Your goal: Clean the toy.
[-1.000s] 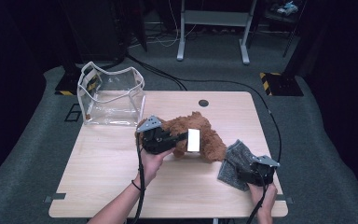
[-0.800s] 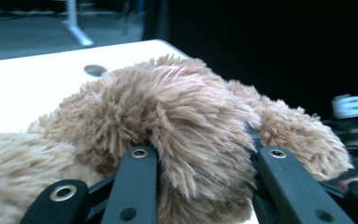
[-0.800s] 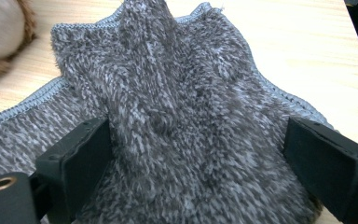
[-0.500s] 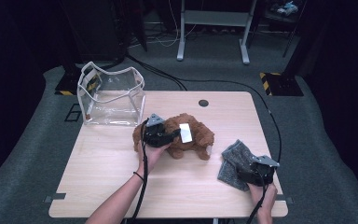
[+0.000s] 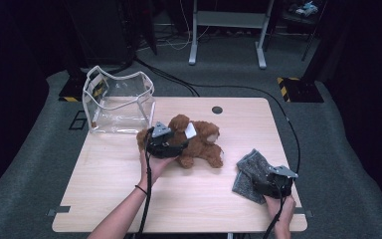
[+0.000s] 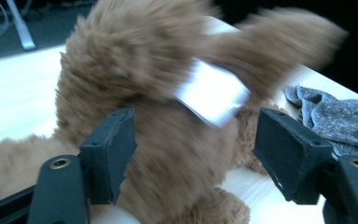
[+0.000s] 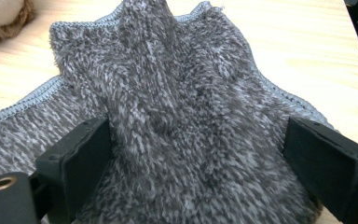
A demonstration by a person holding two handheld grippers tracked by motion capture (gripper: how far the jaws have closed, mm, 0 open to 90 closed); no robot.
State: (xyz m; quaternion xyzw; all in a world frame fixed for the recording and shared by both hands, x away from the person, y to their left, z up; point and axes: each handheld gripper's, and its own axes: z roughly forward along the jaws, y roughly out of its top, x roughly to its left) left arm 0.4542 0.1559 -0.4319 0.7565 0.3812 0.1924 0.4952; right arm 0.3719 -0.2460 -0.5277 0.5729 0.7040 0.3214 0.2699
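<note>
The brown teddy bear (image 5: 194, 142) lies lengthwise across the table, between the just-opened jaws of the released left claw (image 5: 179, 145).

We saw a dim lab or studio: grey carpet (image 5: 40, 164), floor cables (image 5: 179, 82), hazard-striped tape (image 5: 298, 82), metal stand legs (image 5: 226, 35).

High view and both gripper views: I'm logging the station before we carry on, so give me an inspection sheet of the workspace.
Surface: light wooden table, round dark grommet near the far edge.
Job's things: brown plush toy with white tag lying mid-table; grey knit cloth crumpled at right.
Clutter: clear plastic bag at the far left corner.
Grippers: left gripper has just been opening, plush between its fingers, ungripped; right gripper open astride the cloth.
Cables: one trails from each gripper; more on the floor.
Surroundings: grey carpet, metal stand legs.
</note>
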